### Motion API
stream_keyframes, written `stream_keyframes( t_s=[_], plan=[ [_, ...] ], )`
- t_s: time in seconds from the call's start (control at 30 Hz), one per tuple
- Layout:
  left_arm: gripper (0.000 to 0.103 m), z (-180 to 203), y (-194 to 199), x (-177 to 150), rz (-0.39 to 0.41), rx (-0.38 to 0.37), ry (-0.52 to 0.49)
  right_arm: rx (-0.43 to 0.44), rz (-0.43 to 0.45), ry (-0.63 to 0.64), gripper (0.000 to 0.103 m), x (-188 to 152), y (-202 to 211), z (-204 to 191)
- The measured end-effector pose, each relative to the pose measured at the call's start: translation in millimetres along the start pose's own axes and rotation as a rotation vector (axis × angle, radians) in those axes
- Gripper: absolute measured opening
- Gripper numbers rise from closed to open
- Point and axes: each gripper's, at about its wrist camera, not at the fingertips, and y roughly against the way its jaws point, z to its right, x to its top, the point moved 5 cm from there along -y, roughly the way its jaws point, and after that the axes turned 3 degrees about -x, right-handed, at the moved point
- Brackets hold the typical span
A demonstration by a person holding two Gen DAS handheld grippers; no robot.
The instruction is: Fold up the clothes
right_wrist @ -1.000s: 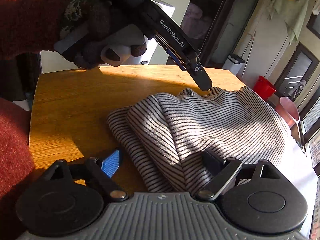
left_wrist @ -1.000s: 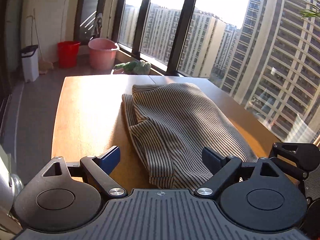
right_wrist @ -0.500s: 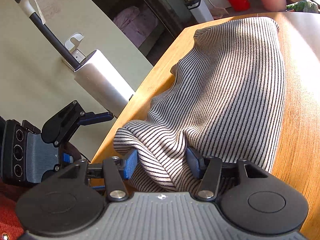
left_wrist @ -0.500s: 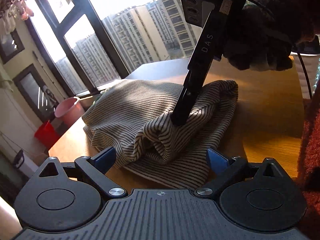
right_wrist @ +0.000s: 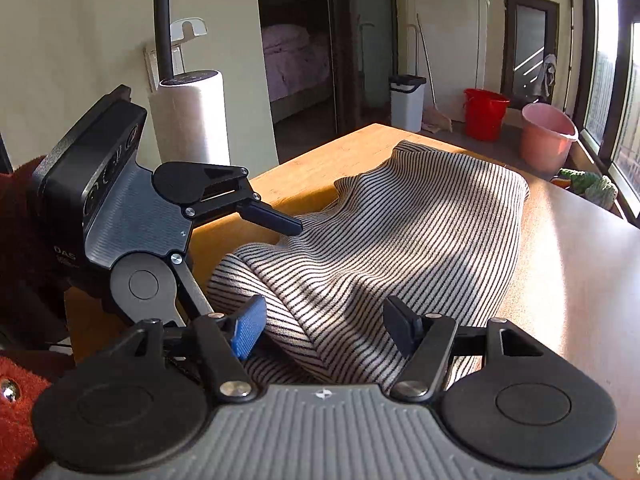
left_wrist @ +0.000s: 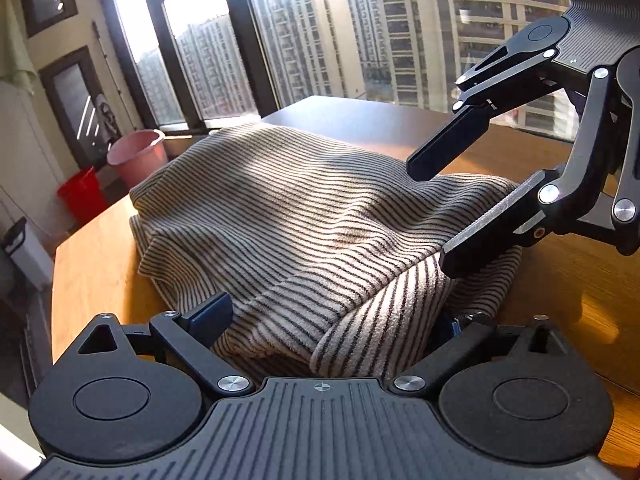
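Striped garment (left_wrist: 304, 216) lies bunched on the wooden table (left_wrist: 92, 264), sun across it. Left gripper (left_wrist: 332, 316): fingers spread wide around the garment's near fold, cloth between them, not pinched. Its right finger is buried under the cloth, tip hidden. Right gripper (right_wrist: 324, 324) also wide open, straddling the near hem; blue pad (right_wrist: 250, 332) touching fabric, no grip. Beyond the garment: pink bucket (right_wrist: 548, 136), red bucket (right_wrist: 484, 114). Garment's underside and far edge not visible. Person's red sleeve (right_wrist: 20, 408) is cut off at the frame edge.
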Motion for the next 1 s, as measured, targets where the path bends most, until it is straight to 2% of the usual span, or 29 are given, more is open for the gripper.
stream_keyframes(
  t_s=[0.23,0.3,0.4,0.47,0.53,0.67,0.73,0.8,0.9,1.0],
  plan=[
    [0.101,1,-2,3,-0.010,-0.011,0.017,-0.079,-0.030,0.251,0.068,-21,-6,-31],
    [0.101,0,-1,4,-0.010,-0.020,0.037,-0.087,-0.027,0.324,0.073,-23,-12,-42],
    [0.100,-5,6,5,0.000,-0.040,0.075,-0.118,-0.024,0.433,0.074,-21,-26,-56],
    [0.100,-7,20,0,0.012,-0.032,0.058,-0.078,-0.053,0.363,0.073,-17,-34,-52],
    [0.100,-8,37,-6,0.026,-0.017,0.025,-0.030,-0.084,0.275,0.066,-11,-41,-48],
    [0.100,-11,71,-20,0.054,0.014,-0.040,0.103,-0.090,-0.081,0.057,0,-44,-8],
    [0.100,-10,85,-27,0.062,0.023,-0.077,0.163,-0.085,-0.233,0.056,0,-43,10],
    [0.100,-1,91,-34,0.052,0.012,-0.132,0.187,-0.071,-0.297,0.055,-4,-41,17],
    [0.101,19,82,-39,0.033,0.045,-0.276,0.215,-0.049,-0.376,0.055,-9,-39,25],
    [0.101,36,63,-37,0.050,0.134,-0.445,0.227,-0.027,-0.422,0.055,-14,-36,30]
  ],
)
